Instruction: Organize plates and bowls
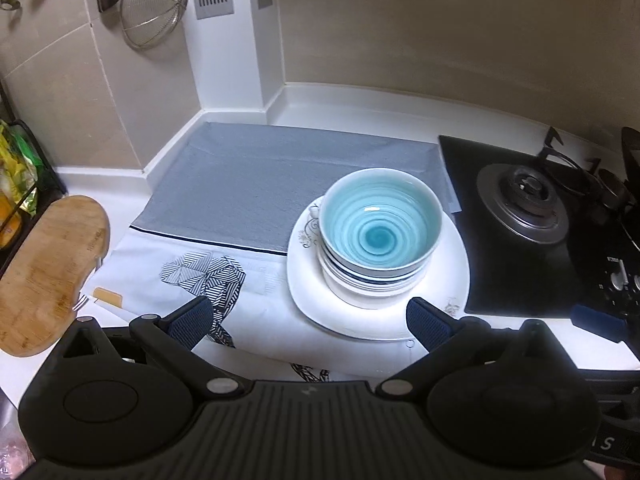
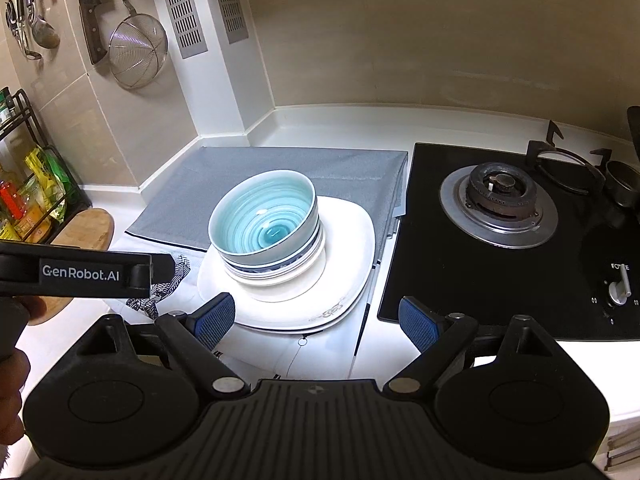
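Note:
A blue-glazed bowl (image 1: 380, 228) sits on top of a stack of bowls (image 1: 372, 284), which stands on white square plates (image 1: 312, 280) on the mat. The same blue bowl (image 2: 264, 220), bowl stack (image 2: 280, 276) and plates (image 2: 356, 248) show in the right wrist view. My left gripper (image 1: 310, 320) is open and empty, just in front of the plates. My right gripper (image 2: 316, 320) is open and empty, at the near edge of the plates. The left gripper's body (image 2: 80, 274) shows at the left of the right wrist view.
A grey and white mat (image 1: 248, 188) covers the white counter. A black gas hob (image 2: 500, 208) lies to the right. A wooden board (image 1: 44, 272) and a rack of packets (image 2: 28, 200) stand on the left. A strainer (image 2: 136, 52) and knife (image 2: 92, 12) hang on the wall.

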